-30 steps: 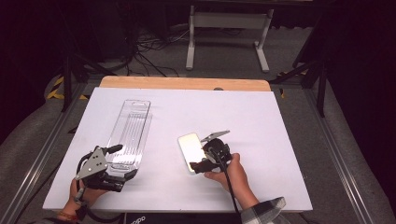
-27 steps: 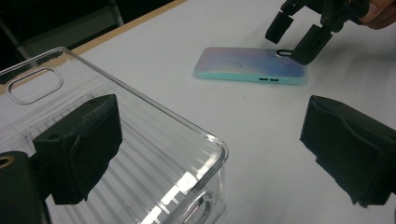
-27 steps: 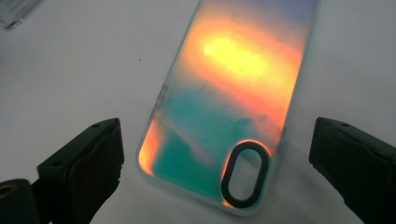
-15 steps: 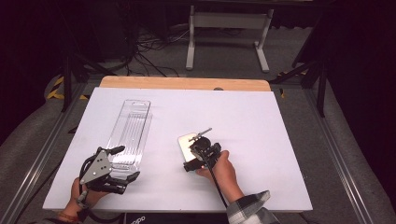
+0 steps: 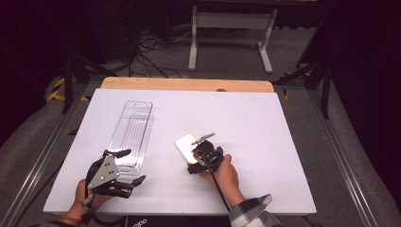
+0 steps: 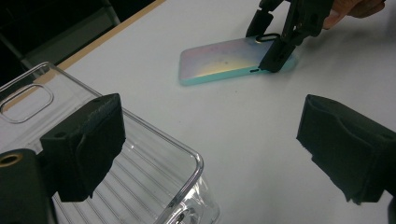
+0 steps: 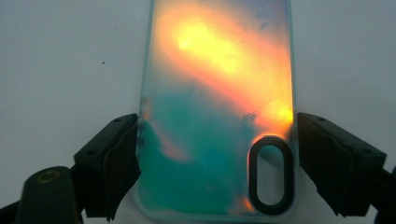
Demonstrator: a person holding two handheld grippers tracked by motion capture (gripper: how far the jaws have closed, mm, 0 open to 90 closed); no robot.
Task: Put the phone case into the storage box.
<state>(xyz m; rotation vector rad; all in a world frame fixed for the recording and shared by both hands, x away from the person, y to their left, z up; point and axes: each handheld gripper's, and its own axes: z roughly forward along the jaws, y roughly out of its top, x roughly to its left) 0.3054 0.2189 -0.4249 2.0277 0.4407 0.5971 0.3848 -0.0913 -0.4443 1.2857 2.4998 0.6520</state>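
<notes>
We placed the right tool (image 5: 202,152) astride the phone case (image 5: 185,143), which lay flat on the table (image 5: 265,123), its jaws just touching both long edges, not yet clenched. Our left tool (image 5: 124,166) waited released over the clear package (image 5: 131,135).

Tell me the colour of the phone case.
Iridescent teal with an orange-yellow sheen; right gripper view.

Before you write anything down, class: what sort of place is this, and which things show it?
Probably a lab or studio for recording handling work, not a home. A bare white table on a metal frame, dark curtains behind, loose cables on grey carpet, and a person working a phone case with hand-held grippers.
</notes>
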